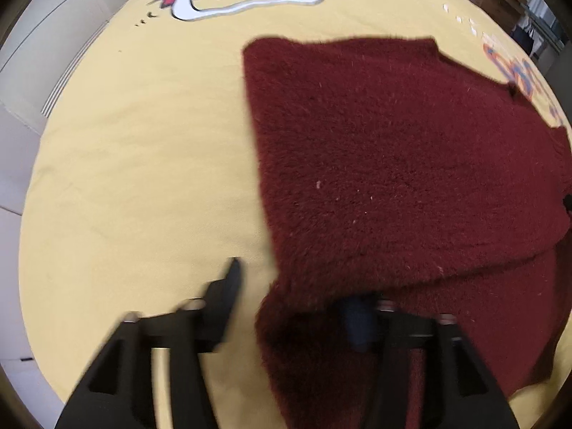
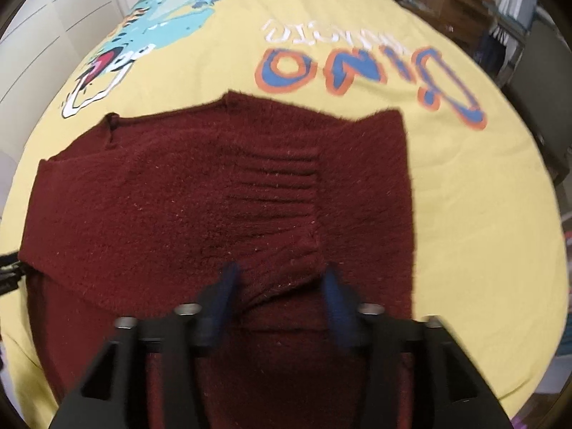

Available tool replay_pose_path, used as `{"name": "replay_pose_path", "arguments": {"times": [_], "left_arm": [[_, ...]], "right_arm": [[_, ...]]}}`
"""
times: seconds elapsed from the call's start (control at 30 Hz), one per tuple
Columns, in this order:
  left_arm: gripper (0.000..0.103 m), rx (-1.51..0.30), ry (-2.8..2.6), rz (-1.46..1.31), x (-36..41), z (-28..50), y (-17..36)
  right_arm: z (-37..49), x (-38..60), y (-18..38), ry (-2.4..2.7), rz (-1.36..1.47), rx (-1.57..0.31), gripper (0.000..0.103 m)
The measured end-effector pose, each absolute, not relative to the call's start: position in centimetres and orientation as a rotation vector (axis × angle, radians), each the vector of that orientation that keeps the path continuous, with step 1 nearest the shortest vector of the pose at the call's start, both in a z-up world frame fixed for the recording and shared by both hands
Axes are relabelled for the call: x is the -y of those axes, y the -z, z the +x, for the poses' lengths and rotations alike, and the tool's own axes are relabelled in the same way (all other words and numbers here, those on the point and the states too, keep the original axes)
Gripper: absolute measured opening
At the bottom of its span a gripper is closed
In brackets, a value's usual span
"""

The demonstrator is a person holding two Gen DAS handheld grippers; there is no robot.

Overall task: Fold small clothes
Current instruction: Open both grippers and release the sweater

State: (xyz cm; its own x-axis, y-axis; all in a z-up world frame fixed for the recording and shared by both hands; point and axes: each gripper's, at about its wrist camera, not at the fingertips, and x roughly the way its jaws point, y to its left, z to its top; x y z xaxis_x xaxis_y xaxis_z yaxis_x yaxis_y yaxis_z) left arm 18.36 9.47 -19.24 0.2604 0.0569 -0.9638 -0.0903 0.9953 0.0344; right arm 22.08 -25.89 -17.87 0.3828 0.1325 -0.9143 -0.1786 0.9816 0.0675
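On the yellow printed cloth lies the dark red knitted sweater, spread wide and partly doubled over on itself — that is where all the action sits. From the right wrist view, the right gripper is low over the near part of the garment, its two blue-tipped fingers standing well apart. Between them runs a ribbed band of the sweater, bunched into a soft ridge that reaches up toward the middle of the garment. The tips look to be at the knit or just above it; the blur does not let me say which, and they have no hold on the fabric.

Over to the left wrist view: the left gripper comes in at the sweater's near left edge. Its left finger is out over bare yellow cloth, clear of the wool. Its other finger is tucked under a folded flap of the sweater, with only a dark blue stub showing beneath the hem. So the jaws are spread wide, with the garment's edge between them — nothing is pinched.

A folded upper layer lies across the lower one, its hem running diagonally down toward the left gripper. Beyond the sweater, the cloth carries a turquoise cartoon figure and large blue-and-orange lettering, both well clear of the wool.
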Motion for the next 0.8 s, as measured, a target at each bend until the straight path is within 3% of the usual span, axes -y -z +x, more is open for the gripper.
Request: {"name": "replay_pose_path", "arguments": {"times": [0.03, 0.1, 0.2, 0.43, 0.8], "left_arm": [[0.073, -1.293, -0.098, -0.037, -9.6, 17.9, 18.6], [0.08, -1.262, -0.113, -0.037, -9.7, 16.9, 17.0], [0.102, -1.221, -0.132, -0.042, -9.2, 16.0, 15.2], [0.102, -1.116, -0.055, -0.012, -3.9, 16.5, 13.2], [0.102, -1.121, -0.082, 0.023, -0.2, 19.5, 20.1]], "right_arm": [[21.9, 25.9, 17.4, -0.203, -0.054, -1.15, 0.076], [21.3, 25.7, 16.3, -0.211, -0.077, -1.127, 0.079], [20.6, 25.2, 15.0, -0.225, -0.093, -1.098, 0.084], [19.9, 21.3, 14.9, -0.269, -0.144, -1.058, 0.102], [20.6, 18.5, 21.7, -0.262, -0.213, -1.088, 0.102]]}}
